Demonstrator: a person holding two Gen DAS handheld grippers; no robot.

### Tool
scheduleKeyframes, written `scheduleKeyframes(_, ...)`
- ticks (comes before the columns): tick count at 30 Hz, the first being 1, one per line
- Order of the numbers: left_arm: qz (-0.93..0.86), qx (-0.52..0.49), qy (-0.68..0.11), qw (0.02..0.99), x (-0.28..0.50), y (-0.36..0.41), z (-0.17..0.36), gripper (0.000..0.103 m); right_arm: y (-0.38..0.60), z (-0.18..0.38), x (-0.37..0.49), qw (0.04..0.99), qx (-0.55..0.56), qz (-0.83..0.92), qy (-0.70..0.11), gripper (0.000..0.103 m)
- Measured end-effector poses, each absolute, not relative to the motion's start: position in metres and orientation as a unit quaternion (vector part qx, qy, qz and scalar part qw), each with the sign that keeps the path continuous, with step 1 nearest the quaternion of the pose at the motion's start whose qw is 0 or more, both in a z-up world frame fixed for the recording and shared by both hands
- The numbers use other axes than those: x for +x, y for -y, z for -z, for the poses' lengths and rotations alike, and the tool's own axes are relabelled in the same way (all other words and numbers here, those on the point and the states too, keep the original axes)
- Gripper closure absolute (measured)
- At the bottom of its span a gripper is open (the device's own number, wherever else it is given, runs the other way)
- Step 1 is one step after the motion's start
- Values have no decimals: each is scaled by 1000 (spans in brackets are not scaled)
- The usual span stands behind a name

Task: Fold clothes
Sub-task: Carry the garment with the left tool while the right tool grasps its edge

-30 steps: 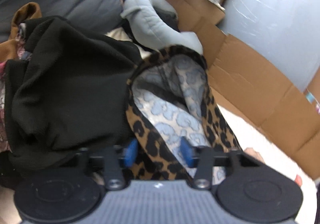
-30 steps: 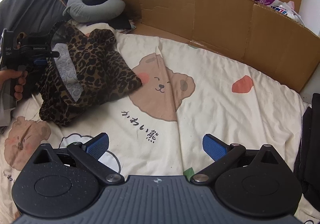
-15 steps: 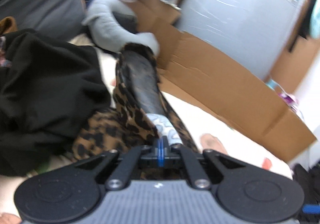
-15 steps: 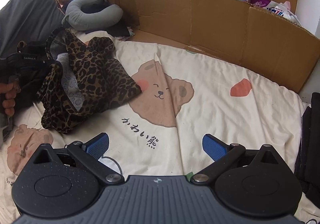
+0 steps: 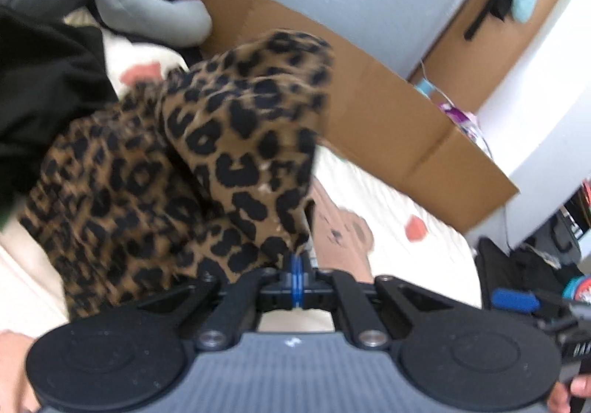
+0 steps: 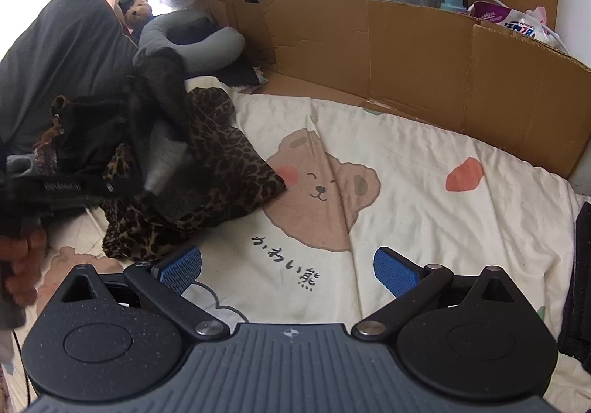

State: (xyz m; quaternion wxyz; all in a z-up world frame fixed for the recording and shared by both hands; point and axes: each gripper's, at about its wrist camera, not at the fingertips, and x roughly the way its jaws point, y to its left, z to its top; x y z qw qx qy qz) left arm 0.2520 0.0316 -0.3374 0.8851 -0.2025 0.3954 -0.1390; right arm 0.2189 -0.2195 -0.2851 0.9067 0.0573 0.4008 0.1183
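A leopard-print garment (image 5: 221,154) is bunched up right in front of my left gripper (image 5: 297,276), whose blue pads are shut on a fold of its edge. In the right wrist view the same garment (image 6: 221,169) lies on the left of the bear-print sheet (image 6: 406,191). One part of it, showing dark and grey and blurred, is drawn up from the left gripper (image 6: 140,189), held by a hand at the left edge. My right gripper (image 6: 288,267) hovers over the sheet's near middle, open, with nothing between its pads.
A heap of black clothes (image 6: 92,132) sits left of the garment, against a dark pillow (image 6: 62,55). A grey neck pillow (image 6: 207,44) and a small teddy bear (image 6: 138,9) lie behind. Cardboard walls (image 6: 406,55) line the far side. More dark clothes (image 6: 580,284) hang at the right edge.
The left gripper's jaws closed on the leopard garment's edge and then swung to the right with it, bunching and lifting the cloth. The right gripper stayed open in about the same place.
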Motion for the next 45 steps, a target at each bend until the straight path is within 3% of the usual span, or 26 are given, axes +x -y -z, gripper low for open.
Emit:
scheduleKeyframes(8,193,-199,-436,856,231,6,360,103,215,285,221,900,92,-152,-398,2)
scheduleKeyframes(11,208,-197,-448,847,223,17,367,103,215,289,226,893,109,-161,-406,8)
scheduleKeyframes(20,224,-188,-465,836,210,34,381,103,215,331,257,843,206,-192,-458,11)
scheduleKeyframes(24,233,-183,-470,831,210,38,383,103,207,350,272,828,211,-194,-482,29)
scheduleKeyframes(32,250,-186,-480,820,201,41,390,103,209,385,293,801,243,-192,-512,30)
scheduleKeyframes(36,255,-181,-486,816,196,45,392,103,213,406,303,776,282,-200,-528,60)
scheduleKeyframes(41,252,-173,-492,815,186,45,395,103,215,408,304,776,296,-209,-516,78)
scheduleKeyframes(43,249,-172,-494,815,181,42,398,102,216,405,304,781,292,-213,-509,100)
scheduleKeyframes(45,247,-166,-499,814,175,39,400,101,218,401,302,788,288,-214,-499,103)
